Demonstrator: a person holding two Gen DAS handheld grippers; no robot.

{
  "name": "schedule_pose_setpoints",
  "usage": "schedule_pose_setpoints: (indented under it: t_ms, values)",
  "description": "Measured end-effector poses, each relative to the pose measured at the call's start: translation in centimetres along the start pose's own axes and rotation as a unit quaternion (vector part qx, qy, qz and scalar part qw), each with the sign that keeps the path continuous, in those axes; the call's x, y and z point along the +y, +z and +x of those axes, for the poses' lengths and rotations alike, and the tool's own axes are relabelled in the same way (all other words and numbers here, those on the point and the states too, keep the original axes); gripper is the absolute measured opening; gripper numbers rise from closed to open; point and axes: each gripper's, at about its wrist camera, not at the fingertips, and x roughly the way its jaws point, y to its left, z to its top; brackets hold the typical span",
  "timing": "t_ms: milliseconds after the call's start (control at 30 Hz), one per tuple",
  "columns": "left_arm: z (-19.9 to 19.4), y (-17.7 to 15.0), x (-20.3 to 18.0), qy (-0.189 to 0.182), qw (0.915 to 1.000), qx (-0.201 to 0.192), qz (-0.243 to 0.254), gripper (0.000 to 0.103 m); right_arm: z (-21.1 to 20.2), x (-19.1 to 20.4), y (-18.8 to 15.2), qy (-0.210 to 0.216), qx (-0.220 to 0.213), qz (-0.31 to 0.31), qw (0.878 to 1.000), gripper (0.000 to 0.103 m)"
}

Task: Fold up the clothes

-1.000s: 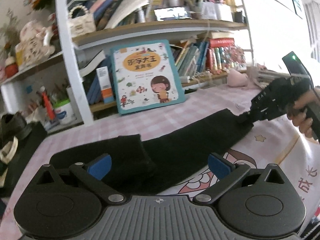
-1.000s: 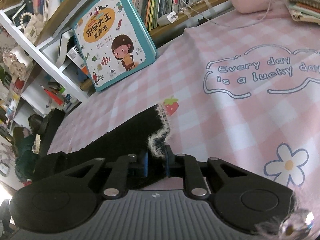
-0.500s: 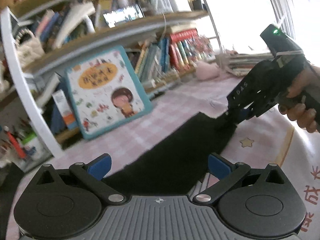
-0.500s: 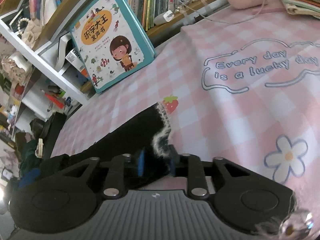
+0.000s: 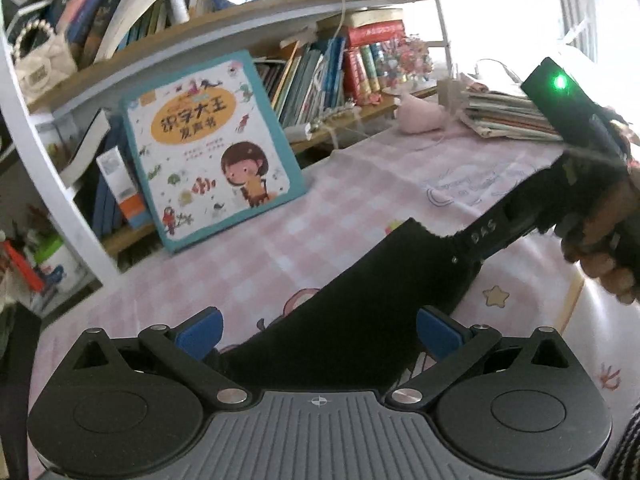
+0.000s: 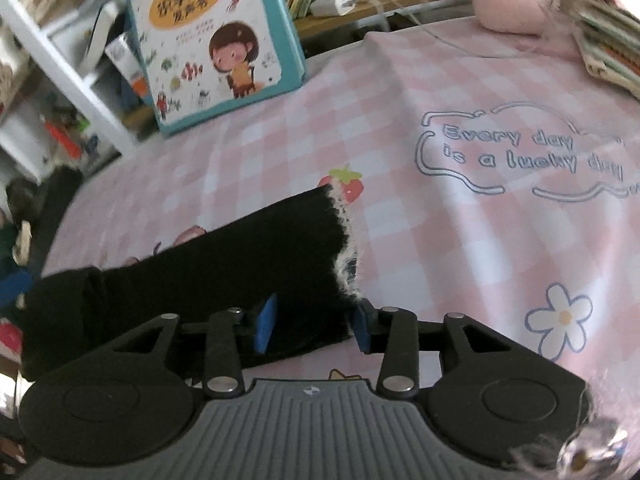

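A long black knitted garment [image 6: 240, 264] is seen stretched across the pink checked cloth [image 6: 440, 240] that covers the surface, with its pale fuzzy trimmed end [image 6: 346, 240] nearest the right hand-held gripper [image 6: 312, 322]. In the right wrist view, the blue pads of that gripper are parted by a moderate gap, and the corner of the garment lies between them; whether the cloth is touched by either pad cannot be told. The left hand-held gripper [image 5: 318, 330] is held wide apart above the garment's other stretch [image 5: 360, 312], with nothing between its pads. The garment is judged to be light, soft and limp, so that it sags and drapes wherever it is not supported, and the fuzzy trim is likely to catch slightly on the pads. A firm hold is best taken at a corner or along the trimmed hem, where the layers are thickest, rather than in the slack middle. A picture book [image 5: 212, 148] is propped against the shelf [image 5: 240, 16] behind, well apart from the garment.
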Motion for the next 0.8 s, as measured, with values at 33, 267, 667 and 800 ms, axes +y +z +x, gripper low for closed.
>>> schedule_pose_setpoints:
  t_ms: [33,267,667,800]
  values:
    - [-0.2,0.3,0.1,0.000,0.9999,0.008,-0.009,0.103,0.1,0.1,0.2,-0.003,0.006,-0.004,1.000,0.039]
    - [-1.0,2.8,1.4,0.017,0.9935,0.062,-0.094,0.103,0.7,1.0,1.3,-0.012,0.050,-0.051,0.997,0.042]
    - [-1.1,4.9,0.3,0.053,0.9966,0.048,-0.041,0.103,0.9,2.1,1.3,-0.018,0.052,-0.109,0.993,0.044]
    - [-0.8,4.7,-0.3,0.068,0.9955,0.057,-0.034,0.103,1.2,2.8,1.2,-0.027,0.056,-0.139,0.988,0.043]
